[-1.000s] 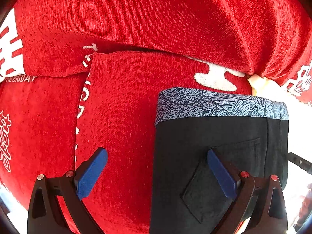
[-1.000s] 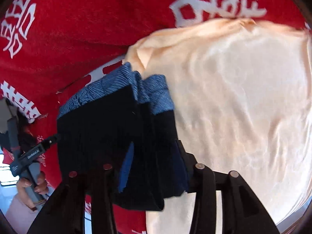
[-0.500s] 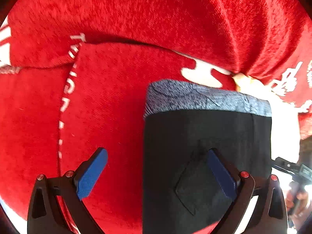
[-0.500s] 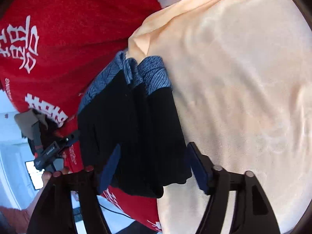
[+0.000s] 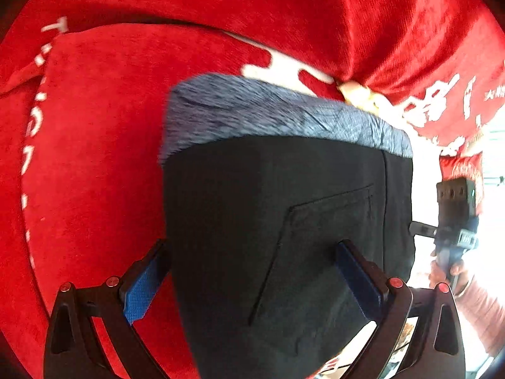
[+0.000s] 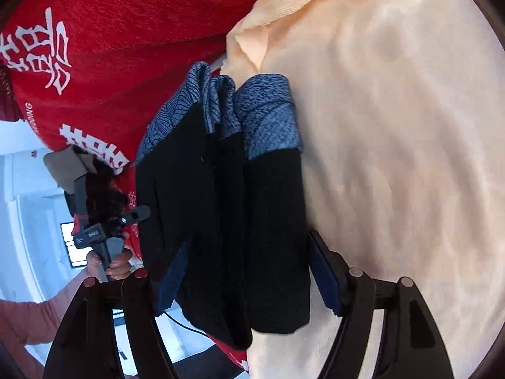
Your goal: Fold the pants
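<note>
Folded black pants (image 5: 277, 240) lie on red cloth (image 5: 94, 158) beside peach fabric (image 6: 394, 158). Both grippers' fingers apart, straddling the pants; lower hem cut off, contact unclear.

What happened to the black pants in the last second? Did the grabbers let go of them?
The right gripper let go: its fingers were clamped on the folded black pants and now stand spread on either side. The left gripper closed in toward the pants, fingers open throughout. The pants stayed folded on the red cover, beside the peach cloth.
</note>
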Available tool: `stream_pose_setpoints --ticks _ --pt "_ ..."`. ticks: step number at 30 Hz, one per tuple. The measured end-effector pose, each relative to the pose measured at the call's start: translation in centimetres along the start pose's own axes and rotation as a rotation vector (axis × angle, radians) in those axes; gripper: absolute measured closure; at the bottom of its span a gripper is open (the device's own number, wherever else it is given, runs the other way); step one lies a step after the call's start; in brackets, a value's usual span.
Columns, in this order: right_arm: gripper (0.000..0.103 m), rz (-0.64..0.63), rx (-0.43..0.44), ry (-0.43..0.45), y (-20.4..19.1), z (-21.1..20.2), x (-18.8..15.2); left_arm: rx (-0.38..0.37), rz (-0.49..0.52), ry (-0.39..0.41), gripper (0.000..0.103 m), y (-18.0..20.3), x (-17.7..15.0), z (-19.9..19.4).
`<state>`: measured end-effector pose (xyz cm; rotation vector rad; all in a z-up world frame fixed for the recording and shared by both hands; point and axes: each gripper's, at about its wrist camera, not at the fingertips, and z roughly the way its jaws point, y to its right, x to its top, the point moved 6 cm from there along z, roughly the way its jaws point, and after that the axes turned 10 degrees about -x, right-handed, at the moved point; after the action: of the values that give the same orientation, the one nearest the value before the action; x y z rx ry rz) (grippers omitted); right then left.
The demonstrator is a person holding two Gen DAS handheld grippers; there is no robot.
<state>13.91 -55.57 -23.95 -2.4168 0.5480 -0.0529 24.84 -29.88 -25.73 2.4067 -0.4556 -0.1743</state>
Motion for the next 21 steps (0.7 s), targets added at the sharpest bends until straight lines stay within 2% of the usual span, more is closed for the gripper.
stream_pose_setpoints --ticks 3,8,12,15,18,19,21 --pt "0.025 -0.001 0.046 0.006 0.0 0.4 0.7 0.012 0.016 0.01 0.001 0.4 0.2 1.0" --pt "0.026 -0.002 0.067 0.014 0.1 0.6 0.8 0.008 0.011 0.012 0.001 0.4 0.5 1.2" --pt "0.026 0.038 0.058 0.016 0.6 0.6 0.9 0.017 -0.006 0.008 0.001 0.3 0.7 1.2" --pt "0.031 0.046 0.024 0.013 0.6 0.5 0.8 0.021 -0.011 0.037 0.002 0.4 0.6 0.9" --pt "0.042 0.037 -0.015 0.021 0.1 0.2 0.7 0.034 -0.002 0.097 0.018 1.1 0.4 0.0" --pt "0.046 0.038 -0.019 0.032 -0.2 -0.1 0.5 0.044 0.015 0.126 0.026 1.7 0.2 -0.6" --pt "0.05 0.034 -0.024 0.046 -0.9 -0.4 0.4 0.069 0.044 0.155 0.034 2.5 -0.2 -1.3"
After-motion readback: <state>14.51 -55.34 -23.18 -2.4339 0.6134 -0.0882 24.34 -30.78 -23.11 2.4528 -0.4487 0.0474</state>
